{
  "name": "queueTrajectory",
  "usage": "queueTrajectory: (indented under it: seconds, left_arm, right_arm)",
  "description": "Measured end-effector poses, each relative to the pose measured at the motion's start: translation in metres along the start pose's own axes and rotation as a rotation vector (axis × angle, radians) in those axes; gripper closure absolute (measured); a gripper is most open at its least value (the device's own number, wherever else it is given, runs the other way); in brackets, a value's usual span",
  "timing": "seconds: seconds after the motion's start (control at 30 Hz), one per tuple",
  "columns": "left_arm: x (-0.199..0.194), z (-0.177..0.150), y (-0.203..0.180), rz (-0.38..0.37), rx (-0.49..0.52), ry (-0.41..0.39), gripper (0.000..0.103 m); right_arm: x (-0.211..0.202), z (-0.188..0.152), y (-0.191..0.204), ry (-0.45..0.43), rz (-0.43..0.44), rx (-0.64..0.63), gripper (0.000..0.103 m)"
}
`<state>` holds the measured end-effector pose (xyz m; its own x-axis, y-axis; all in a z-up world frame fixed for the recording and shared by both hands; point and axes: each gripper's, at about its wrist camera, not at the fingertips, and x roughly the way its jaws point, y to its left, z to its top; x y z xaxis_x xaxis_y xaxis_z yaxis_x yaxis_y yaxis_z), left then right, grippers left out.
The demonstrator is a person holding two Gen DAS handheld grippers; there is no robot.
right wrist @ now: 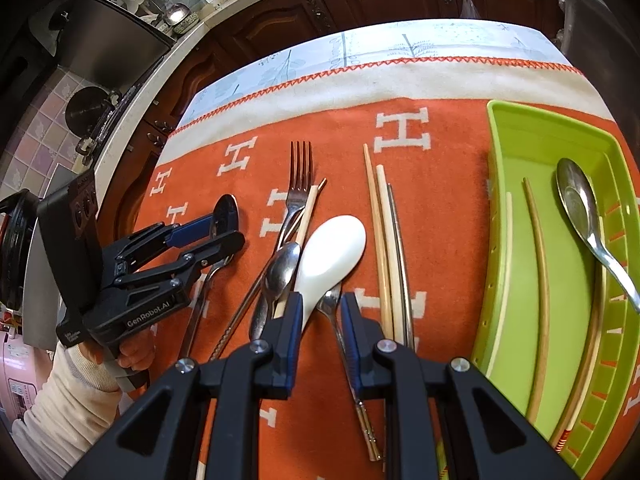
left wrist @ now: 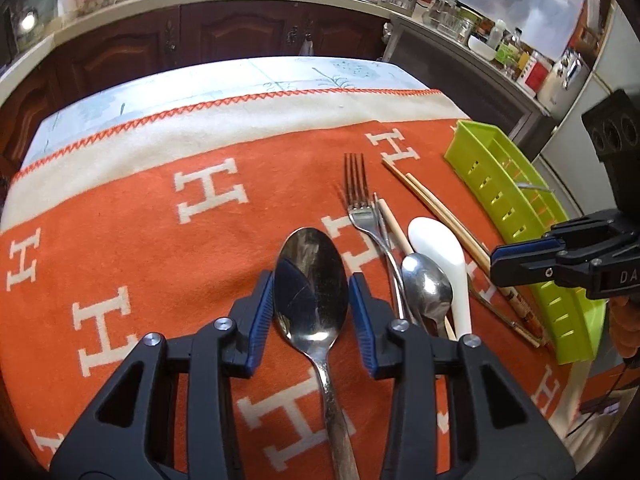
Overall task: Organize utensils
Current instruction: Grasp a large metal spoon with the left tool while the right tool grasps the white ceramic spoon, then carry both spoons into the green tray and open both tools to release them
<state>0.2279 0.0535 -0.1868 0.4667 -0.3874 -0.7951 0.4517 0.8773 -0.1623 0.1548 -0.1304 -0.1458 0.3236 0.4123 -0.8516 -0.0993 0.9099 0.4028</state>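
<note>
A large steel spoon (left wrist: 310, 288) lies on the orange cloth, handle toward the camera. My left gripper (left wrist: 311, 280) is shut on its bowl, a blue pad against each side. The right wrist view shows that left gripper (right wrist: 224, 229) at the left. Right of the spoon lie a fork (left wrist: 356, 192), a small steel spoon (left wrist: 426, 284), a white ceramic spoon (left wrist: 436, 240) and wooden chopsticks (left wrist: 432, 204). My right gripper (right wrist: 320, 298) hovers narrowly open over the white spoon's handle (right wrist: 306, 308) and a steel handle (right wrist: 334, 312), gripping neither. A green tray (right wrist: 520, 128) holds a steel spoon (right wrist: 580, 208) and chopsticks (right wrist: 538, 248).
The orange cloth (left wrist: 160, 240) with white H letters covers the table. Dark wooden cabinets (left wrist: 240, 36) and a cluttered counter (left wrist: 500, 44) stand beyond the far edge. A person's hand (right wrist: 132, 356) and cream sleeve (right wrist: 68, 400) hold the left gripper.
</note>
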Motion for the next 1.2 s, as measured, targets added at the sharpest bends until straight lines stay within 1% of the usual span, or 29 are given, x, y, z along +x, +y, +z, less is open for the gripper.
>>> queueTrajectory:
  seconds: [0.07, 0.2, 0.33, 0.37, 0.4, 0.43, 0.6, 0.67, 0.7, 0.73, 0.8, 0.83, 0.93, 1.03, 1.13, 1.2]
  left_arm:
    - [0.002, 0.000, -0.008, 0.032, 0.012, -0.006, 0.071]
    - [0.004, 0.003, -0.016, 0.021, -0.025, 0.008, 0.071]
    - [0.001, 0.001, -0.024, 0.057, -0.032, 0.025, 0.071]
    - [0.001, 0.000, -0.024, 0.052, -0.043, 0.033, 0.071]
    - [0.002, -0.001, -0.022, 0.033, -0.061, 0.052, 0.071]
    - [0.000, -0.001, -0.020, 0.019, -0.070, 0.048, 0.071]
    - [-0.002, -0.003, 0.003, -0.133, -0.168, 0.053, 0.071]
    - [-0.002, -0.004, 0.010, -0.172, -0.194, 0.047, 0.071]
    - [-0.002, -0.005, 0.012, -0.173, -0.197, 0.045, 0.074]
    - [-0.002, -0.006, 0.011, -0.152, -0.187, 0.043, 0.080]
    - [-0.002, -0.006, 0.007, -0.106, -0.165, 0.039, 0.086]
    - [-0.002, -0.006, 0.004, -0.083, -0.152, 0.036, 0.087]
    - [0.000, -0.007, -0.004, -0.069, -0.144, 0.040, 0.094]
    - [-0.004, -0.005, -0.010, -0.039, -0.157, 0.027, 0.099]
    - [-0.013, -0.004, -0.011, -0.009, -0.187, 0.023, 0.100]
    - [-0.021, -0.006, -0.007, 0.000, -0.226, 0.015, 0.100]
  right_arm:
    - [0.002, -0.001, 0.000, 0.005, -0.002, 0.003, 0.084]
    - [0.002, -0.003, -0.001, 0.001, -0.004, 0.008, 0.084]
    - [0.000, -0.003, -0.001, -0.006, -0.005, 0.008, 0.084]
    - [-0.001, -0.003, -0.001, -0.007, -0.006, 0.007, 0.084]
    - [-0.001, -0.002, -0.002, -0.007, -0.006, 0.009, 0.084]
    - [-0.002, -0.002, -0.002, -0.008, -0.005, 0.010, 0.084]
    - [-0.003, -0.003, 0.000, -0.013, 0.009, 0.013, 0.084]
    - [-0.002, -0.005, 0.001, -0.011, 0.008, 0.009, 0.084]
    - [-0.002, -0.005, 0.001, -0.009, 0.007, 0.008, 0.084]
    - [-0.002, -0.006, 0.001, -0.008, 0.007, 0.007, 0.084]
    - [-0.001, -0.007, 0.000, -0.007, 0.003, 0.009, 0.084]
    - [-0.001, -0.006, -0.001, -0.007, 0.004, 0.014, 0.084]
    - [-0.001, -0.005, -0.002, -0.010, 0.004, 0.020, 0.084]
    - [0.001, -0.002, -0.003, -0.007, 0.014, 0.039, 0.084]
    - [0.005, 0.004, -0.007, -0.001, 0.036, 0.090, 0.084]
    - [0.007, 0.009, -0.011, 0.000, 0.058, 0.131, 0.084]
